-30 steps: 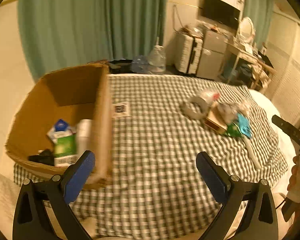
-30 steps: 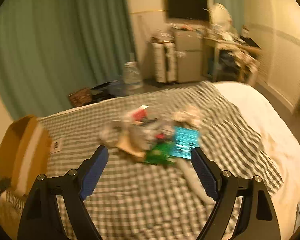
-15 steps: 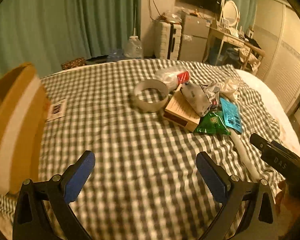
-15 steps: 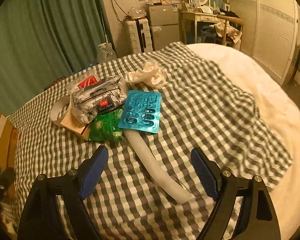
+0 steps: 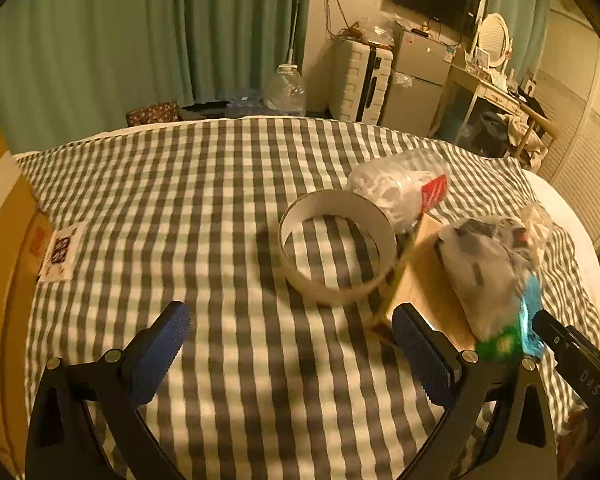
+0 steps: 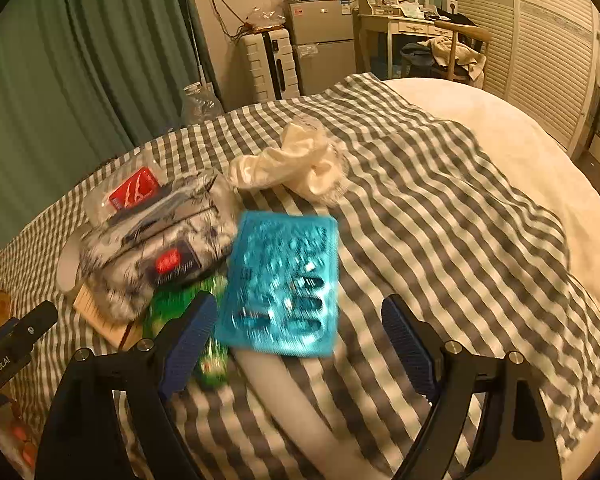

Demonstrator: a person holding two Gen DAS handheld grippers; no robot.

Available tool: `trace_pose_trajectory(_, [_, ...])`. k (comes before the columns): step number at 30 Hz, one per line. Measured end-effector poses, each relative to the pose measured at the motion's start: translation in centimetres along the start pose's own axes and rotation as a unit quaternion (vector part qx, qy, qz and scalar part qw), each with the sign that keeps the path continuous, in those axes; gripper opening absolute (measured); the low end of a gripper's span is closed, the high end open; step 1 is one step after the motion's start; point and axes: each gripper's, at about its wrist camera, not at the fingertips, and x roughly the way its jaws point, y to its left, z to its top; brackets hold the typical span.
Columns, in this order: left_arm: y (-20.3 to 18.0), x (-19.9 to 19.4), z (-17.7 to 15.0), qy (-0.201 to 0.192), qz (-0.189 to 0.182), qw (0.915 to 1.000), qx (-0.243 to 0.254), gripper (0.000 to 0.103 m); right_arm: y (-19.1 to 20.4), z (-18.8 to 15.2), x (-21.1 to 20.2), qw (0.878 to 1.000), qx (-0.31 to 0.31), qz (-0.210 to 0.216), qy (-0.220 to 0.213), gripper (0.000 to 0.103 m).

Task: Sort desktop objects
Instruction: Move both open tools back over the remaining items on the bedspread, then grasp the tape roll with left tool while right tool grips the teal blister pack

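A checked cloth (image 5: 228,184) is covering the bed and carrying everything to be sorted, and a cardboard box (image 5: 0,240) is standing at its far left edge, well apart from the heap of objects at the right. That heap is lying in a tight cluster: a patterned pouch (image 6: 156,248) is resting on a flat tan box (image 5: 428,280), a clear packet with a red label (image 6: 134,192) is sitting just behind it, and a crumpled white cloth (image 6: 300,160) is lying further back. A ring of tape (image 5: 336,246) is lying flat to the left of the tan box, touching or almost touching it.

Nearer, a pale tube (image 6: 296,404) is running toward the camera, with a turquoise blister pack (image 6: 284,280) lying across its far end and a green packet (image 6: 180,312) tucked beside it.

The left gripper (image 5: 296,352) is hanging with jaws spread wide and empty, just short of the tape ring. The right gripper (image 6: 300,340) is likewise standing wide and holding nothing, straddling the near edge of the blister pack and tube.

The risk here is crowding: the right jaws could be closing on both pack and tube together, or nudging the green packet. The thin, slick blister pack may be slipping out. The two grippers are working close together and could be colliding.
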Motion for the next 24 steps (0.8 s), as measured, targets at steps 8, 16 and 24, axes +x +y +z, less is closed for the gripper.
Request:
trace_pose_trajectory(8, [-0.8, 3.3, 1.5, -0.010, -0.020, 0.9997, -0.005, 0.103, 0.9, 0.7, 3.5, 0.999, -0.019, -0.035, 0.010, 0.085])
trace_pose_trajectory(16, [-1.4, 5.4, 3.5, 0.005, -0.056, 0.9981, -0.027, 0.103, 0.2, 0.6, 4.6, 0.999, -0.015, -0.032, 0.016, 0.074])
trace_pose_trajectory(24, [-4.0, 5.9, 4.1, -0.003, -0.061, 0.9979, 0.023, 0.103, 0.4, 0.5, 4.3, 0.999, -0.017, -0.024, 0.018, 0.071])
